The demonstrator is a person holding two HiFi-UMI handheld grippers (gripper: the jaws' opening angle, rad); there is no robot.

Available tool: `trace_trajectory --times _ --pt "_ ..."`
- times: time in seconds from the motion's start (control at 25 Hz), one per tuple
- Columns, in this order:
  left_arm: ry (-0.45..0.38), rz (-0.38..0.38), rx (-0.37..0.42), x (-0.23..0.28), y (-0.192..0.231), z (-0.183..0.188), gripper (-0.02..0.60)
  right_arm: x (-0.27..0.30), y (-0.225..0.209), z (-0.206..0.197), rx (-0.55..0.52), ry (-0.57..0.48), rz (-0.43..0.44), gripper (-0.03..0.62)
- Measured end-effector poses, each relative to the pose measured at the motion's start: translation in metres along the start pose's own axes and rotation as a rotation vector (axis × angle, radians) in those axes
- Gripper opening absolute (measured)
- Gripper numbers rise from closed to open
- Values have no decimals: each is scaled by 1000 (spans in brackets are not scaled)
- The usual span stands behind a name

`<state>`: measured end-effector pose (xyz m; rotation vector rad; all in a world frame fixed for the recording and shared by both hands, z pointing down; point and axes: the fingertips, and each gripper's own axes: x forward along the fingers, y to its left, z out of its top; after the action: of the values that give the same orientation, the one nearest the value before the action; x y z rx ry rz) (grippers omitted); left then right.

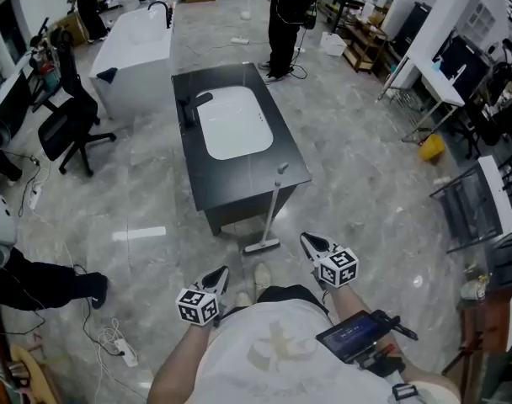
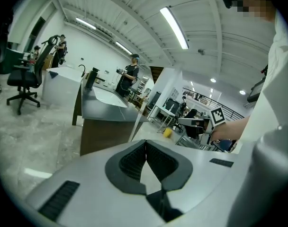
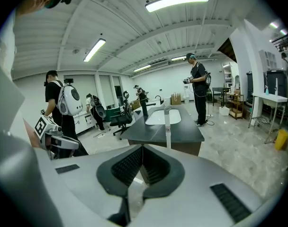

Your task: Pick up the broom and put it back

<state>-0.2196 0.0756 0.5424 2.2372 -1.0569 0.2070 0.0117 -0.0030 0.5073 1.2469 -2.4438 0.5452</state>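
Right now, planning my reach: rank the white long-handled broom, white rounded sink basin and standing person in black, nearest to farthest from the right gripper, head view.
From the right gripper:
1. White long-handled broom, leaning on the dark counter.
2. White rounded sink basin, in that counter.
3. Standing person in black, beyond it.

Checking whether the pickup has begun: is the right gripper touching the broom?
Apart. The right gripper view shows the shut, empty right gripper well short of the broom, which leans on the dark table.
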Motion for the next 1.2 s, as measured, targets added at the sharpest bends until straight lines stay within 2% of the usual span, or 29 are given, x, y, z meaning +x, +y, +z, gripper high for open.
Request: trace_trajectory --times 0.36,0.56,0.8,1.08,1.12,1.2 --pt "-29 97 -51 -7 29 16 12 58 -19 8 45 38 37 20" --pt "-48 129 -61 3 39 34 12 89 -29 -6 42 103 70 20" --pt "-62 170 -62 15 49 56 12 122 -40 -24 -24 181 138 20" --pt "-44 231 -77 21 60 67 12 154 -64 -44 24 235 135 25" --pt "-50 241 -79 22 61 71 12 159 -69 -46 35 242 127 42" --pt "-61 256 -81 25 61 80 12 168 -80 -50 64 258 110 123"
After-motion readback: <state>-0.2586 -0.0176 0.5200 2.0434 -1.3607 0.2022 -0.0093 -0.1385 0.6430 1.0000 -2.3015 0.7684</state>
